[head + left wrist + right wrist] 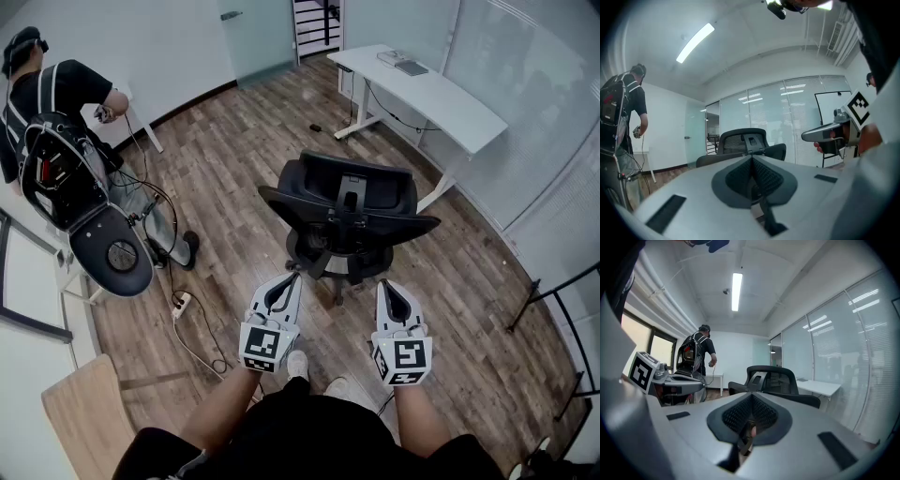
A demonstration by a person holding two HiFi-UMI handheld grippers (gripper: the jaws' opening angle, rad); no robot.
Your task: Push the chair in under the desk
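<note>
head view looks down on the wooden floor (234, 150), where the white tabletop (441, 98) stands by the glass wall (525, 112) and the black chair (349, 211) sits well apart from it, backrest toward us, so it is not yet pushed in. we hold the left gripper (292, 276) and the right gripper (383, 284) low and level near the chair without touching it, one toward each side, likely to shove evenly. both pairs of fingers are pressed together, holding nothing, since a push needs no grasp.
</note>
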